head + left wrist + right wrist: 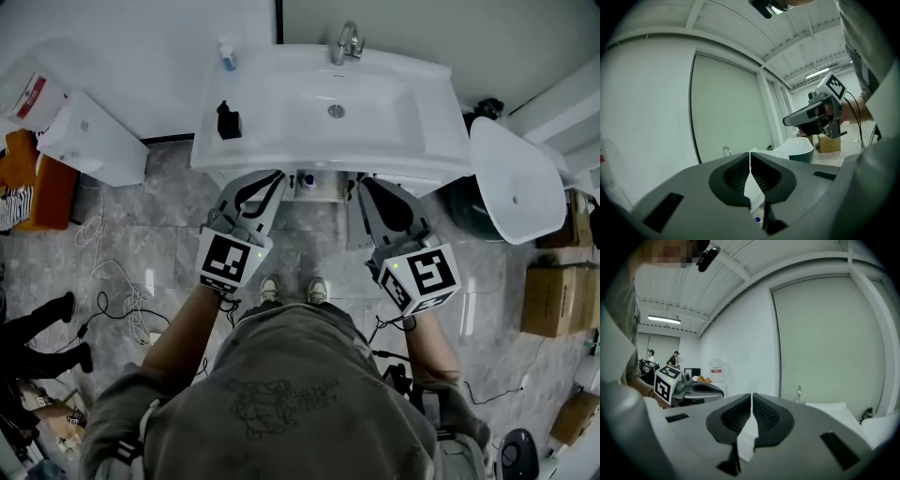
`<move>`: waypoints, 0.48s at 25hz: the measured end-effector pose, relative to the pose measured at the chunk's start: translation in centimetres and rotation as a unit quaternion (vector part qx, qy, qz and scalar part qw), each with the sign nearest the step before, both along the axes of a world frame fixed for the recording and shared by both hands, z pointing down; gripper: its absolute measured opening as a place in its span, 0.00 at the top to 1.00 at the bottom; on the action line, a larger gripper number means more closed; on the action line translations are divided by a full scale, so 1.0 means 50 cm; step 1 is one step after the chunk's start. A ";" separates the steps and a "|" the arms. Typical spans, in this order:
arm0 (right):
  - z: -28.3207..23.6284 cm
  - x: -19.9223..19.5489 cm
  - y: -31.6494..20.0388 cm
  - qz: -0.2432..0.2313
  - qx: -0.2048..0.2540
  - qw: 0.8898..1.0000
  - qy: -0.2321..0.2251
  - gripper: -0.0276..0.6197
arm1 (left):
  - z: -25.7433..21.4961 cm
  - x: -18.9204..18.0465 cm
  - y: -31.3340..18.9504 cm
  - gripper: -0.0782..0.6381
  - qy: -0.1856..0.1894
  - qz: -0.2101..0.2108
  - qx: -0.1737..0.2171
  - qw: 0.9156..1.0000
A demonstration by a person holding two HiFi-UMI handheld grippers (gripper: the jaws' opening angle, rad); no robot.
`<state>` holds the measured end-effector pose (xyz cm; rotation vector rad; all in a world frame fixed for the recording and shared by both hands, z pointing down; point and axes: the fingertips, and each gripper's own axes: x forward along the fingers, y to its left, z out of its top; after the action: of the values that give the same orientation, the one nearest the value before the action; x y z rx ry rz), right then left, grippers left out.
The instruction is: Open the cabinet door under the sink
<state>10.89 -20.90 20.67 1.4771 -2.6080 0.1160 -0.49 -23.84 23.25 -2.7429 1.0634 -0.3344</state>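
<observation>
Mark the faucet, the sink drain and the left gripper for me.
faucet [347, 42], head view, on its chrome spout.
sink drain [336, 111], head view, on the drain's centre.
left gripper [268, 178], head view, at its closed jaw tips.

light: bright, even, given by ceiling strips [664, 319] | shadows: faint, softened on floor [141, 234] | glare: mild, seen on sink [281, 103] | gripper views: bent by fisheye, blackened at corners, foreground blurred
</observation>
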 end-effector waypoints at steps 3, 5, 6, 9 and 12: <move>-0.056 -0.028 0.013 -0.013 0.029 0.999 -0.006 0.90 | -0.044 -0.019 0.011 0.86 0.007 -0.004 0.019 1.000; -0.086 -0.038 0.022 -0.018 0.044 0.999 -0.009 0.90 | -0.073 -0.030 0.018 0.86 0.019 -0.013 0.025 0.999; -0.099 -0.042 0.026 -0.020 0.050 0.998 -0.010 0.90 | -0.086 -0.035 0.021 0.86 0.024 -0.018 0.027 0.999; -0.132 -0.052 0.031 -0.024 0.068 0.997 -0.014 0.90 | -0.115 -0.053 0.022 0.86 0.030 -0.034 0.032 0.998; -0.149 -0.059 0.034 -0.025 0.076 0.997 -0.020 0.90 | -0.136 -0.071 0.027 0.86 0.044 -0.045 0.035 0.997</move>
<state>7.95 -19.20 13.20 1.4683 -2.7384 -0.0608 -4.03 -22.47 16.44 -2.6760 1.2001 -0.1881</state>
